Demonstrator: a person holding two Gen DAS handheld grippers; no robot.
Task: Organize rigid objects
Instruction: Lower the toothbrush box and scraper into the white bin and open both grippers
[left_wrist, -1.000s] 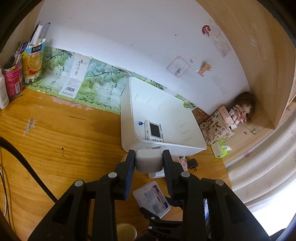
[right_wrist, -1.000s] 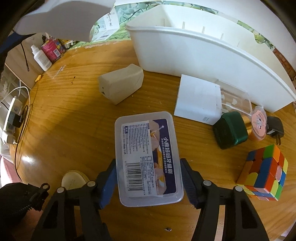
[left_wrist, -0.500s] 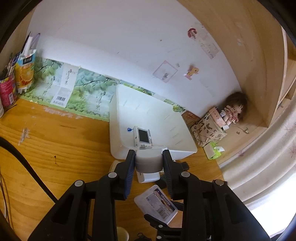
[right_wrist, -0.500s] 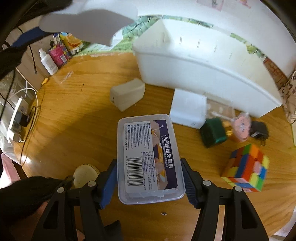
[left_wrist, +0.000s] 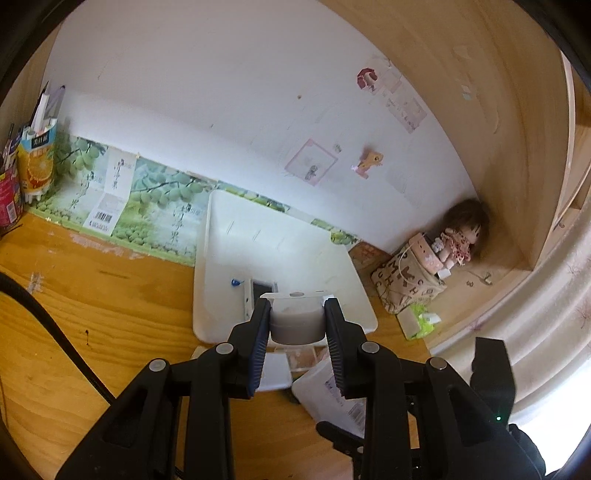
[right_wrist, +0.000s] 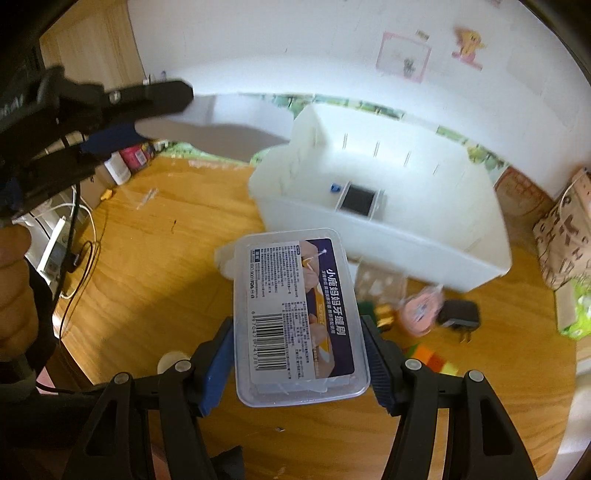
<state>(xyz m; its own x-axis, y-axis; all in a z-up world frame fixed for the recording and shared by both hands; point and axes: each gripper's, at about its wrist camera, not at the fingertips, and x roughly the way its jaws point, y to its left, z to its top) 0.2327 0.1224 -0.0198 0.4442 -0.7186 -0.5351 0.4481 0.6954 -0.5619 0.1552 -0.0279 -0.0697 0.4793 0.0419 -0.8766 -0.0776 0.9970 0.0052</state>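
My left gripper (left_wrist: 297, 319) is shut on a small white rounded block (left_wrist: 295, 325), held in the air just in front of the white bin (left_wrist: 218, 258). A small white device with a dark screen (left_wrist: 263, 287) lies inside the bin. My right gripper (right_wrist: 297, 347) is shut on a clear plastic box with a printed label (right_wrist: 299, 317), lifted above the wooden table in front of the bin (right_wrist: 388, 240). The right wrist view shows the left gripper's fingers (right_wrist: 159, 96) at upper left with the white block (right_wrist: 221, 122). The clear box (left_wrist: 332, 398) also shows low in the left wrist view.
On the table before the bin lie a black plug (right_wrist: 458, 319), a pink round item (right_wrist: 419, 312), a colourful cube (right_wrist: 432, 360) and a cream block (right_wrist: 225, 258). A patterned bag (left_wrist: 406, 280) and a doll (left_wrist: 461, 236) fill the right corner. Cans (left_wrist: 37, 162) stand far left.
Both grippers rose. The right one lifted the clear box off the table. The left one carried the white block closer to the bin.
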